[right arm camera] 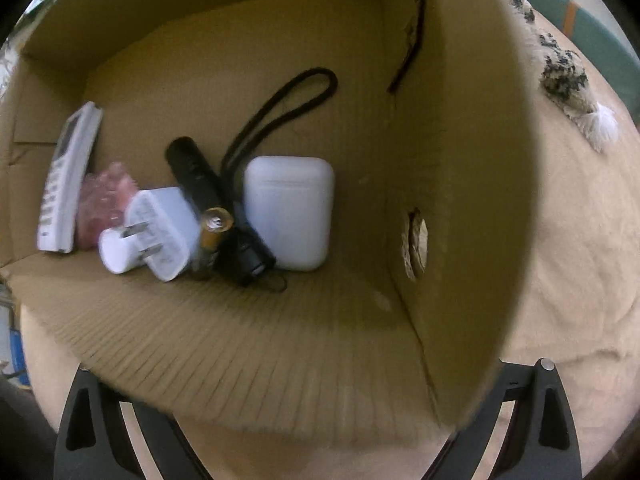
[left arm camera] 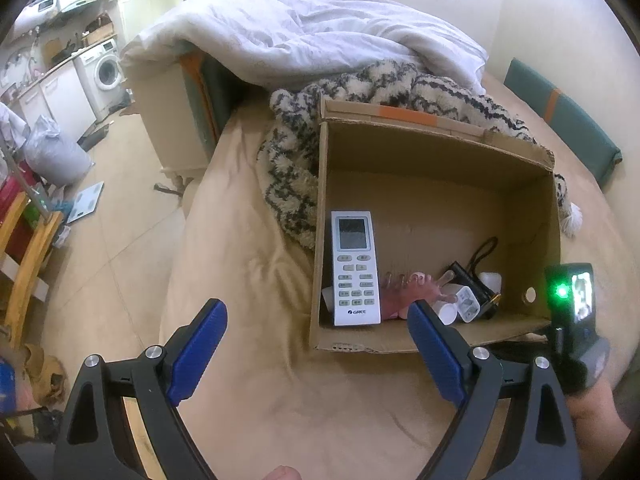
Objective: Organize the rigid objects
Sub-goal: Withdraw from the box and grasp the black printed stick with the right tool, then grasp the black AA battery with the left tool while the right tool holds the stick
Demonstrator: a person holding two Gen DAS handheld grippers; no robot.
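Cardboard box [left arm camera: 436, 184] rear half bare; left gripper [left arm camera: 316, 344] wide apart.

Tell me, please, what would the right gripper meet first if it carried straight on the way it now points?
Most likely the near wall of the cardboard box, which already hides the right gripper's fingertips. Past that wall the line runs toward the white earbud case and black flashlight, though depth is hard to judge.

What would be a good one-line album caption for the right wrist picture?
Inside the cardboard box: earbud case, black flashlight, battery, white plug, pink clip and remote.
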